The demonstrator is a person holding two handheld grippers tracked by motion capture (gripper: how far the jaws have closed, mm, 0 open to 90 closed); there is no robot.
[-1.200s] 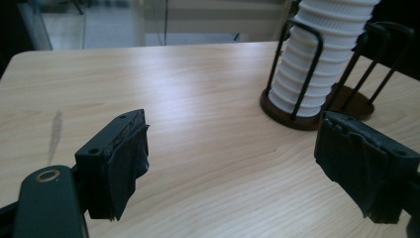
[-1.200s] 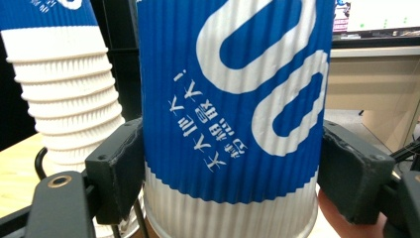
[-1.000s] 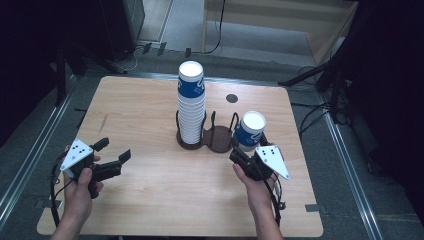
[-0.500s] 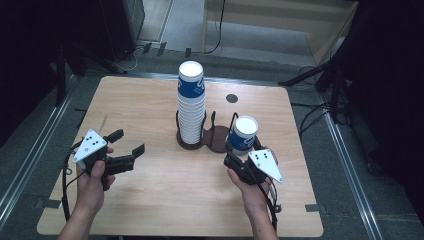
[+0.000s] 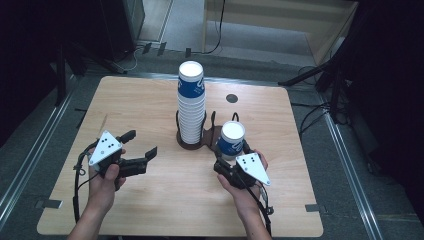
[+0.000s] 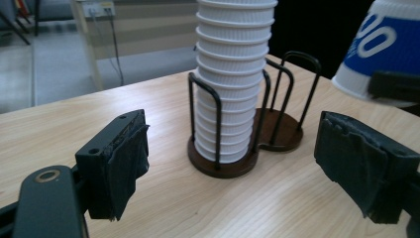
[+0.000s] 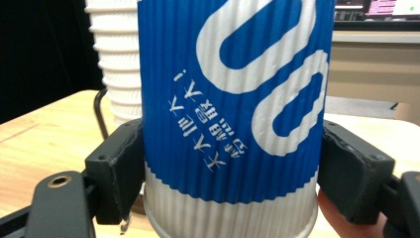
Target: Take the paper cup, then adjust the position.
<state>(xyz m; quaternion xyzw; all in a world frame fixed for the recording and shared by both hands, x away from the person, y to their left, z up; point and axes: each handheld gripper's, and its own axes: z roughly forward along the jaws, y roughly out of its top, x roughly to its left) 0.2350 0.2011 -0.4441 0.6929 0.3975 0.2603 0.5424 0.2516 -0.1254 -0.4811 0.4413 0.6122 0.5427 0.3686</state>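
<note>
The right gripper [image 5: 231, 159] had its jaws closed on a blue-and-white paper cup [image 5: 231, 140], one pad on each side of the ribbed wall near the white rim end. In the right gripper view the cup's [image 7: 230, 114] print read upside down, so it was held mouth down, as the cups in the stack sit. It hung above the tabletop [image 5: 150, 100] just to the right of the dark wire cup holder [image 5: 197, 137], toward the near right of the tabletop's middle. That inverted hold looked suited to dropping it onto a stack or into the holder's empty right-hand ring [image 6: 280, 134], though which cannot be told.

The tall stack of paper cups [image 5: 191, 105] stood upright in the holder's left ring, whose wire posts kept it from toppling.

The left gripper [image 5: 132, 150] hovered over the near left of the tabletop with jaws wide apart and nothing between them, pointed toward the stack [image 6: 233, 79], perhaps ready to steady it.
</note>
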